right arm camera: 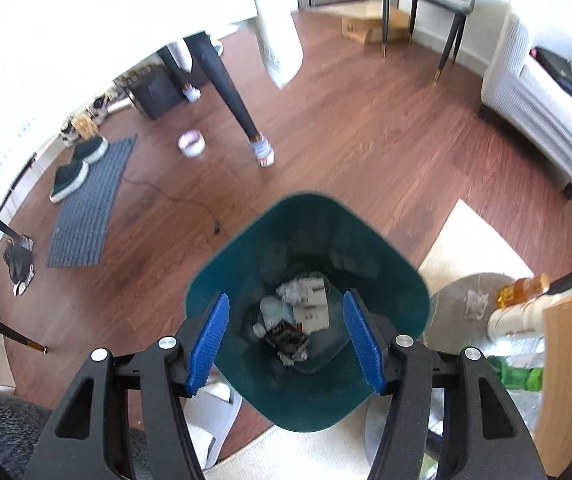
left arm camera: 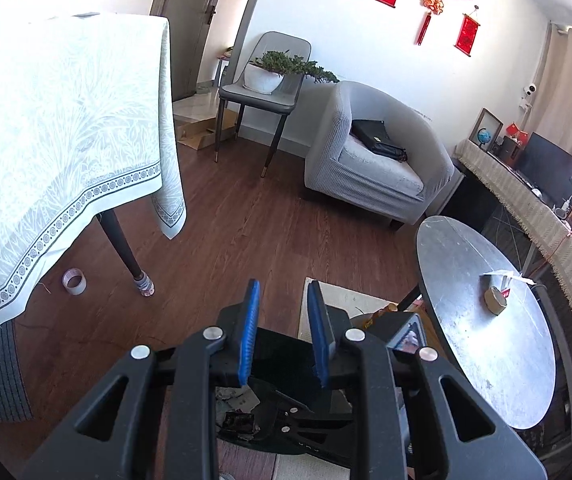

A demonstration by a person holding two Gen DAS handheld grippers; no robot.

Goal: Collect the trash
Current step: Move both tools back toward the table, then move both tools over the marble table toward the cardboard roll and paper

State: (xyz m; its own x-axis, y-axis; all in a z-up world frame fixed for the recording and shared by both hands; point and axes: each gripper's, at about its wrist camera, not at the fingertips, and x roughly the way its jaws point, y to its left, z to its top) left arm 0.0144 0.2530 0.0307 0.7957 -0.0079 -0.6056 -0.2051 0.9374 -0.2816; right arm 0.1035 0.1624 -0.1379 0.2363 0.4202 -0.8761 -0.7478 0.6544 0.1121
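A dark green bin (right arm camera: 386, 264) stands on the wooden floor right under my right gripper (right arm camera: 285, 296). That gripper is open, and its blue pads (right arm camera: 210, 340) straddle the bin's mouth with nothing between them. Crumpled paper, cartons and a black wrapper (right arm camera: 306, 316) lie at the bottom of the bin. My left gripper (left arm camera: 284, 283) hovers above, its pads a narrow gap apart and empty. Part of the binned trash (left arm camera: 238, 398) shows beneath it. On the round metal table (left arm camera: 486, 360) lie a white scrap of paper (left arm camera: 506, 276) and a small brown lump (left arm camera: 496, 300).
A tape roll (right arm camera: 191, 143) lies on the floor by a table leg (right arm camera: 226, 80) under the white tablecloth (left arm camera: 66, 120). A grey armchair (left arm camera: 374, 160) and a chair with a plant (left arm camera: 266, 80) stand behind. Bottles (right arm camera: 522, 288) and a wooden board (right arm camera: 570, 380) crowd the right; a mat with slippers (right arm camera: 86, 208) lies left.
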